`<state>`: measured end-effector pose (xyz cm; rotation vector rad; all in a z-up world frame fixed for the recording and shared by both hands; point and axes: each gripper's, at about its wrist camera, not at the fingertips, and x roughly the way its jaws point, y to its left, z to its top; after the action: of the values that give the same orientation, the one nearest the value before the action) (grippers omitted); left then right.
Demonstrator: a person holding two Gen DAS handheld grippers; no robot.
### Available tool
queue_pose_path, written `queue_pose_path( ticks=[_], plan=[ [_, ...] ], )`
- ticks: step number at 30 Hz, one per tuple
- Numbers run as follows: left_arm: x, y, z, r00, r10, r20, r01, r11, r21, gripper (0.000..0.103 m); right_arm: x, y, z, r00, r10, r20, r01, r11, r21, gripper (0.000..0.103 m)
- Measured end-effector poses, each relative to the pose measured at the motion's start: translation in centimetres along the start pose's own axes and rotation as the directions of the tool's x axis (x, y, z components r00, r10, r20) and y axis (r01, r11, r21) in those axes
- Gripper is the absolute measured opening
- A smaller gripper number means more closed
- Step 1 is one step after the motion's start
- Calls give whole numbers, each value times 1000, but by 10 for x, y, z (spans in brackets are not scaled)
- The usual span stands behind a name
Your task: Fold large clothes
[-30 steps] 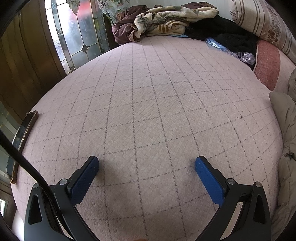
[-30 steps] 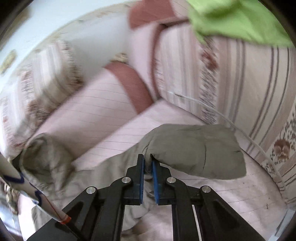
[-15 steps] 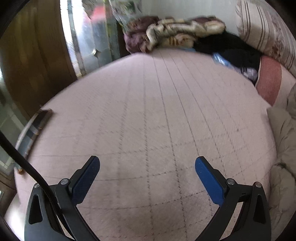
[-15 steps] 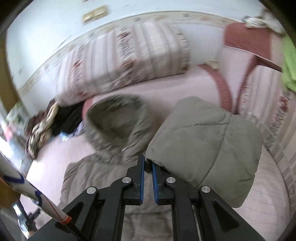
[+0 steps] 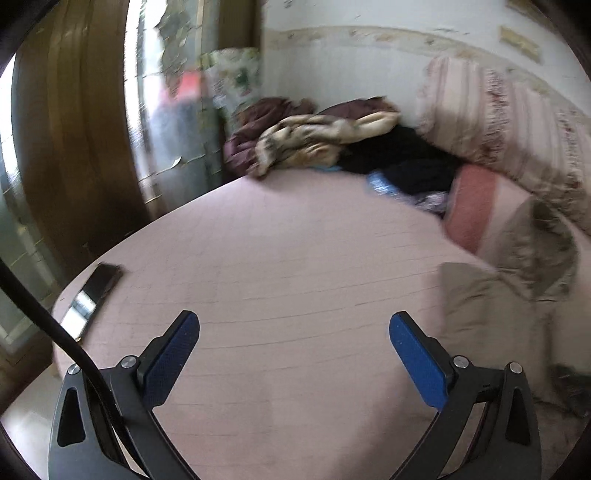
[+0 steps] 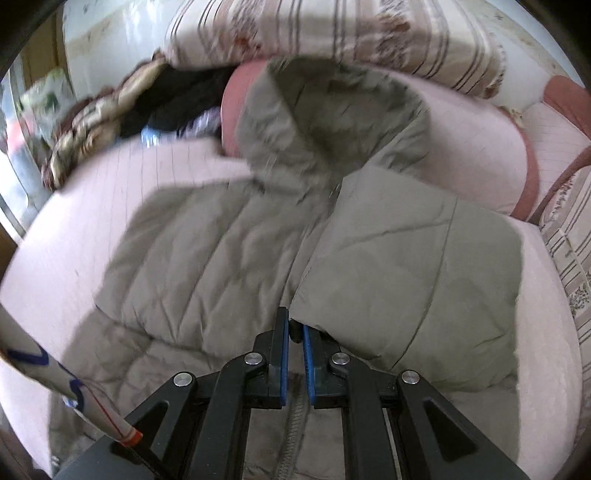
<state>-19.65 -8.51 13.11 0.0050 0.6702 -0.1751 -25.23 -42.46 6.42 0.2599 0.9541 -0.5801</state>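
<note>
A large olive-grey padded jacket [image 6: 207, 258] lies spread on the pink bed, its fur-trimmed hood [image 6: 332, 110] toward the pillows. My right gripper [image 6: 294, 328] is shut on the edge of the jacket's right part [image 6: 424, 280], which is folded in over the body. A zipper [image 6: 291, 435] runs below the blue pads. In the left wrist view the same jacket [image 5: 491, 317] shows at the right edge. My left gripper [image 5: 293, 332] hangs open over the bare pink bedspread [image 5: 295, 258], with nothing between its fingers.
A heap of brown, cream and black clothes [image 5: 325, 144] lies at the far end of the bed. Striped pillows [image 6: 332, 33] line the wall. A dark phone [image 5: 92, 291] rests at the bed's left edge, beside a wooden door [image 5: 66, 147] and window.
My right gripper swung across with the jacket's side, bringing it down folded over the body. The left gripper rose and tilted up, so the far wall and clothes heap came into view.
</note>
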Motion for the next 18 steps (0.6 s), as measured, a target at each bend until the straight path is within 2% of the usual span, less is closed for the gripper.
queue_pose_path(
  ticks=[3,5,7,9,11,13,15,16,18],
  plan=[
    [-1,-24,-9,998,-56,1,56,996,71,103,16,4,-9,999,2,-40,-2,1000,15,10],
    [1,-32,-20,997,-82,2,81,990,114,103,16,2,-14,999,23,-49,-20,999,43,15],
    [5,-34,-29,995,-95,-5,95,986,135,103,8,-3,-24,993,95,-74,-90,994,69,37],
    [12,-35,-33,992,-120,-33,124,982,144,103,-12,-12,-35,981,175,-83,-167,982,89,42],
    [17,-35,-33,986,-159,-59,165,978,126,103,-38,-26,-46,977,206,-48,-200,974,105,42],
    [19,-29,-32,980,-187,-72,194,975,104,103,-68,-47,-49,986,165,37,-168,976,138,42],
    [19,-25,-30,978,-198,-71,203,976,79,103,-89,-73,-47,991,54,119,-79,974,212,42],
    [19,-23,-30,977,-200,-69,205,976,73,103,-93,-90,-44,990,-10,142,-28,963,268,42],
    [20,-19,-28,979,-193,-63,197,978,67,103,-85,-120,-34,986,-95,135,37,925,377,40]
  ],
)
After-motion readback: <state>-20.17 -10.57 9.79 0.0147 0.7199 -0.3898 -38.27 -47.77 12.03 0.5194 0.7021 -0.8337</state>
